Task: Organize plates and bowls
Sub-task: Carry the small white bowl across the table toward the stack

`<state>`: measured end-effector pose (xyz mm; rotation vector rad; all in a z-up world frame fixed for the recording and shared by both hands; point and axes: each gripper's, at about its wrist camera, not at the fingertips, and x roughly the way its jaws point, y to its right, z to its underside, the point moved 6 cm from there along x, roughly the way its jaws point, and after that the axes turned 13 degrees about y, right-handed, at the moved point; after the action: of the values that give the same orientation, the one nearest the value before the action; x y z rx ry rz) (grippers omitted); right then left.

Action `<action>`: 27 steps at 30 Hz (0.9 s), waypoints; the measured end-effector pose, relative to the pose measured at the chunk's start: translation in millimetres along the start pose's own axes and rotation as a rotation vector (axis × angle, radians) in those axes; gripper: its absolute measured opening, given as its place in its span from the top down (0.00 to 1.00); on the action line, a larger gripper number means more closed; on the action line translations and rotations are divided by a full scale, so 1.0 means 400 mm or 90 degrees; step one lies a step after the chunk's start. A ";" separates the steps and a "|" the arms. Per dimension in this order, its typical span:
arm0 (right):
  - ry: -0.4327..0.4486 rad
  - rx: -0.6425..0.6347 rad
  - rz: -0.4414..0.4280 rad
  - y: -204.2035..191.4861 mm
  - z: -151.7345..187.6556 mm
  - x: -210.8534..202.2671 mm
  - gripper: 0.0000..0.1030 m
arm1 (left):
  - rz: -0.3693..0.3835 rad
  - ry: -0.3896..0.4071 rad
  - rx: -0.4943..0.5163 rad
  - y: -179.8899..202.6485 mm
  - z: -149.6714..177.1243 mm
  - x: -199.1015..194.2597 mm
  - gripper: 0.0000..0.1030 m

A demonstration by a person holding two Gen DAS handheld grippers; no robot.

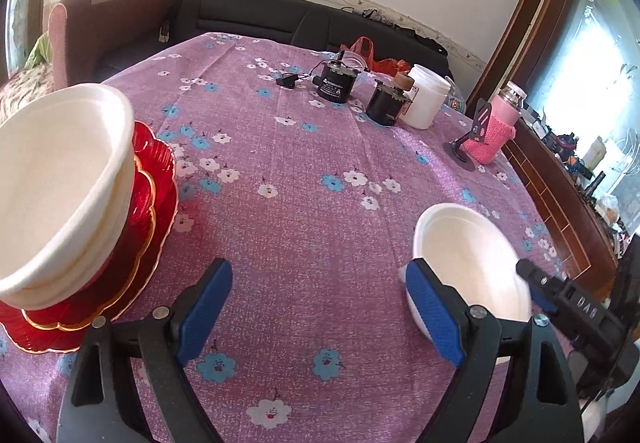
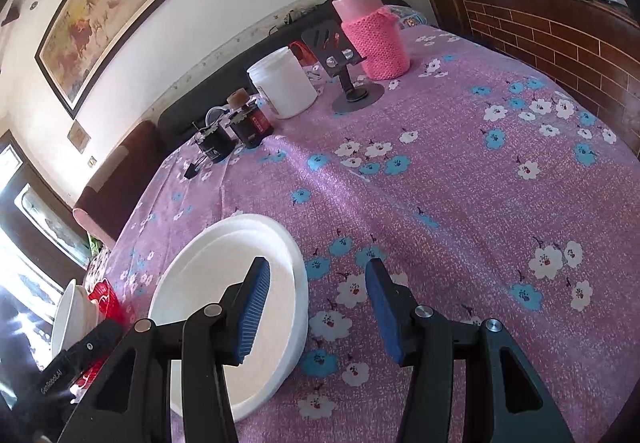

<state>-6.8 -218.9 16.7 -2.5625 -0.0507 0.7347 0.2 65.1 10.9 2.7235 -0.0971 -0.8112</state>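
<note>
Several nested white bowls (image 1: 60, 179) stand on red, gold-rimmed plates (image 1: 148, 211) at the left of the table; the same stack (image 2: 70, 317) shows small in the right wrist view. My left gripper (image 1: 316, 283) is open over bare tablecloth just right of that stack, holding nothing. A separate white bowl (image 1: 468, 263) (image 2: 224, 299) rests on the cloth further right. My right gripper (image 2: 318, 283) is open astride its near rim, one finger (image 2: 256, 295) over the bowl's inside and the other outside. Neither pad presses the rim.
The round table wears a purple flowered cloth (image 1: 320, 171). At its far side stand two black motors (image 1: 334, 83), a white jar (image 1: 426, 95), a phone stand (image 1: 476, 131) and a pink knit-sleeved bottle (image 1: 498, 127). A dark sofa (image 1: 256, 15) lies behind, a wooden cabinet (image 2: 560, 35) to the right.
</note>
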 end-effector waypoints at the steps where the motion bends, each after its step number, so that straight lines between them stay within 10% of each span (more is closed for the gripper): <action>1: -0.005 0.005 -0.004 0.000 0.002 -0.002 0.48 | 0.002 -0.007 0.005 0.008 -0.005 0.003 0.15; 10: -0.032 -0.012 -0.004 -0.025 0.021 -0.020 0.48 | 0.057 -0.162 0.022 0.120 0.026 0.125 0.14; 27: -0.075 -0.026 -0.018 -0.045 0.059 0.003 0.58 | 0.019 -0.176 0.055 0.148 0.051 0.197 0.15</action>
<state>-16.1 -192.4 6.5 -2.5485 -0.1411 0.8824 56.1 -8.2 -29.0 2.6640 -0.2352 -1.1965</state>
